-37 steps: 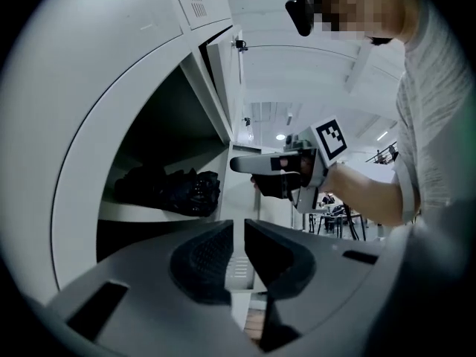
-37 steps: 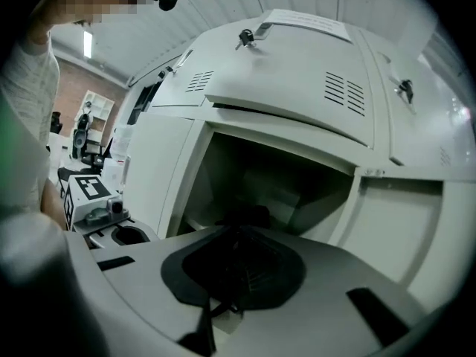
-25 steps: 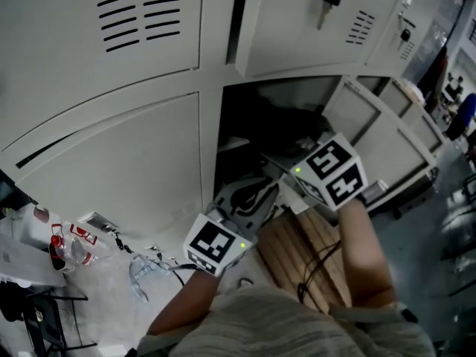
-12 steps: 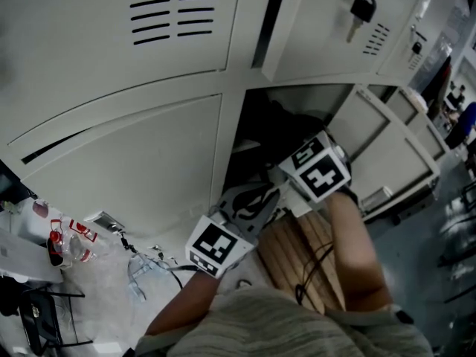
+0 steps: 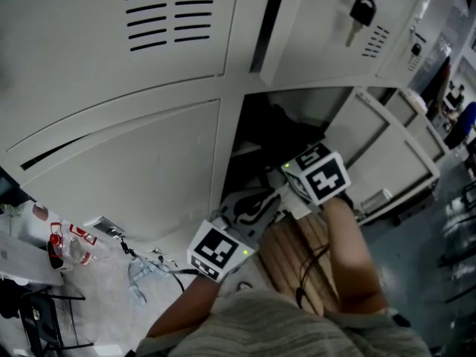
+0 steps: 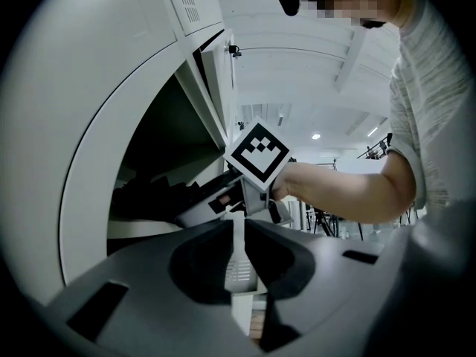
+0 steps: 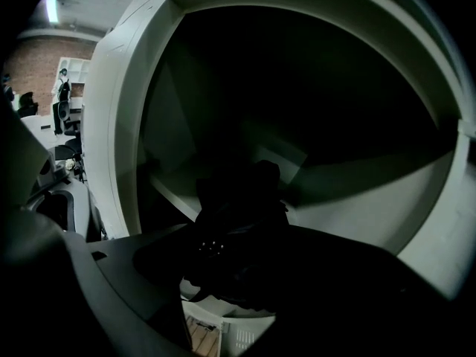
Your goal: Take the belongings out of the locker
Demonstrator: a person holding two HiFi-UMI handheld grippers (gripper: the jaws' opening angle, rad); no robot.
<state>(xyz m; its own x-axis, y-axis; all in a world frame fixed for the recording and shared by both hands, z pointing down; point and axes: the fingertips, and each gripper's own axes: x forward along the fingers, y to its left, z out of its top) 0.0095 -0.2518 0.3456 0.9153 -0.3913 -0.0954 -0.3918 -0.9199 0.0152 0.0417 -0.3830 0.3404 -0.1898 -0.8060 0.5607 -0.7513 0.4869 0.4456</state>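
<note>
The locker [image 5: 232, 143] with its door [image 5: 387, 151] swung wide to the right is the one being emptied. Deep in its dark compartment sits a black bundle of belongings [image 7: 239, 192], resting on the locker's floor towards the back; it is too dim to tell what the bundle is.

The right gripper [image 5: 290, 168] reaches in through the locker's mouth, tilted downward, with its marker cube just outside the opening. In the right gripper view the black bundle fills the space right ahead of the fingers, but that view is so dark that I cannot tell whether they are apart or clamped on it.

The left gripper [image 5: 264, 199] is held level at the lower left corner of the locker's mouth, outside it, its fingers [image 6: 227, 233] pressed together with nothing between them.

Below the locker's opening lie pale wooden slats [image 5: 290, 251]. On the closed door above the locker hangs a black key [image 5: 362, 10].
</note>
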